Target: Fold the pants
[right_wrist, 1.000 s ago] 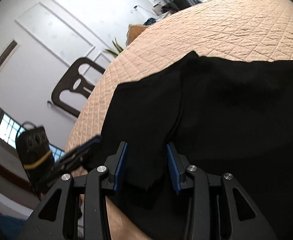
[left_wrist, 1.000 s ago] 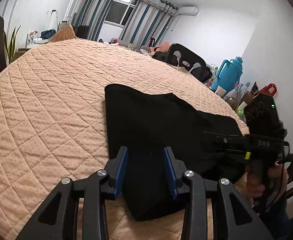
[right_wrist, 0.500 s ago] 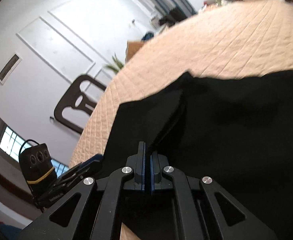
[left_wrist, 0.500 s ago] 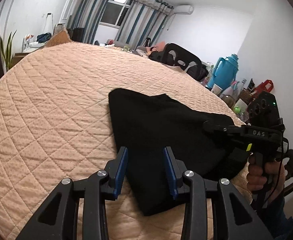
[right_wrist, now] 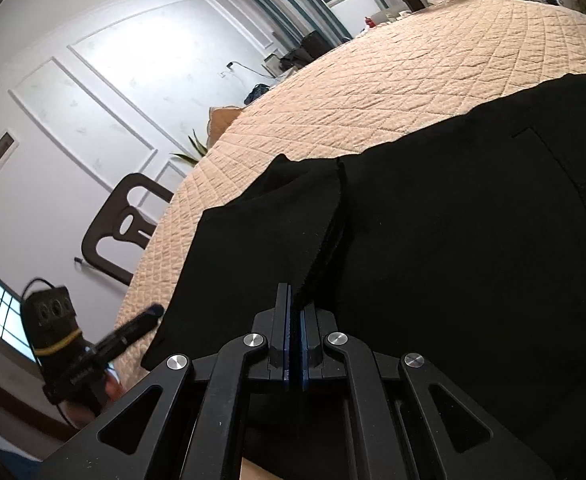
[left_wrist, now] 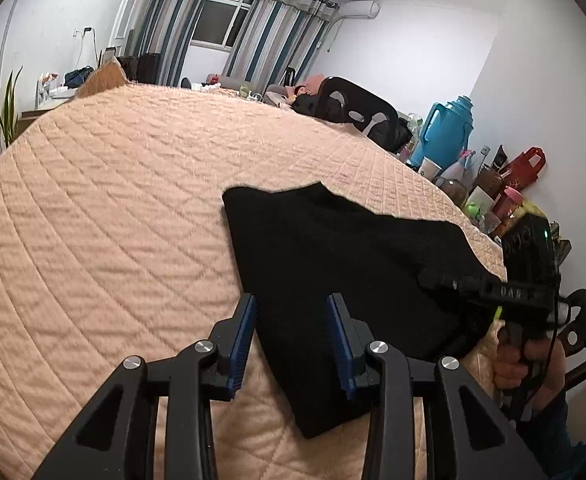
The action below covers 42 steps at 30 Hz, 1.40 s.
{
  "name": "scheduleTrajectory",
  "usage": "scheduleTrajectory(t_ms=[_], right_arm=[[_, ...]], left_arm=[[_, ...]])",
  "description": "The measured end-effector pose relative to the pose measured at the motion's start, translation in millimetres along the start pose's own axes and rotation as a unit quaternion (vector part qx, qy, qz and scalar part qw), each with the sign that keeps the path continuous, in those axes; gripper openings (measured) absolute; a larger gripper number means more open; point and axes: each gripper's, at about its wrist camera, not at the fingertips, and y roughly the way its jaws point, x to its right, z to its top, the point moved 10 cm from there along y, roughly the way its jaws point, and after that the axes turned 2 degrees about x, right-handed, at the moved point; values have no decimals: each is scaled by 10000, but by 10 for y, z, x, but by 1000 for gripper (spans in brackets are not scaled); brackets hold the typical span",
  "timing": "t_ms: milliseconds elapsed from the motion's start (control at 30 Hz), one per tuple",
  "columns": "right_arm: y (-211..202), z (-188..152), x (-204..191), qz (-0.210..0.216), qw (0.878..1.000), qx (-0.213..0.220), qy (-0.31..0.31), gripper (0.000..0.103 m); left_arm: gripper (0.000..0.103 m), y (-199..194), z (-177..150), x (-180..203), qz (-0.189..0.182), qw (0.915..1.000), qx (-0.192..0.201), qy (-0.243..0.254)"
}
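Note:
Black pants (left_wrist: 333, 264) lie folded on a peach quilted bed cover (left_wrist: 113, 208). My left gripper (left_wrist: 291, 320) is open, its jaws hanging above the pants' near left corner without holding it. My right gripper (right_wrist: 295, 320) is shut on the near edge of the pants (right_wrist: 453, 240), pinching a raised fold of black cloth. The right gripper also shows in the left wrist view (left_wrist: 453, 284) at the pants' right edge. The left gripper shows in the right wrist view (right_wrist: 133, 326), off the bed's edge.
A dark chair (right_wrist: 121, 224) stands by the white panelled wall. A blue thermos (left_wrist: 445, 132), a red bag (left_wrist: 527, 166) and bottles crowd a table at the right. Clothes and a black chair (left_wrist: 353, 106) lie past the bed's far edge.
My right gripper closed on the pants' edge and lifted the fold. My left gripper drew back and up from the pants, still open.

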Motion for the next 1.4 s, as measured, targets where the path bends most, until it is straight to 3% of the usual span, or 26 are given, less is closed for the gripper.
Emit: scheduleTrajectory(t_ms=[167, 300, 533, 633, 733, 933, 1033, 1200, 1400], right_arm=[[-1, 30, 17, -47, 9999, -68, 71, 6], [-131, 177, 26, -390, 9988, 270, -94, 9], [-85, 410, -163, -269, 9981, 379, -416, 9], [128, 440, -259, -413, 9959, -20, -800, 9], [392, 477, -3, -822, 9936, -446, -633, 9], [311, 763, 212, -1029, 9941, 26, -329, 9], [251, 725, 97, -675, 9971, 76, -353, 9], [244, 448, 143, -885, 9947, -181, -491, 9], [-172, 35, -13, -1081, 9875, 279, -1109, 14]], left_arm=[[39, 118, 240, 80, 204, 9994, -4, 285], [40, 283, 409, 178, 237, 9982, -36, 547], [41, 705, 445, 106, 361, 9962, -525, 597], [41, 823, 359, 6, 467, 9950, -716, 509], [42, 780, 349, 19, 427, 9956, -650, 524], [42, 766, 347, -6, 369, 9962, -637, 468], [42, 811, 427, -36, 396, 9966, -607, 402], [42, 760, 363, -32, 471, 9960, -631, 425], [43, 324, -44, 125, 199, 9967, -565, 539]])
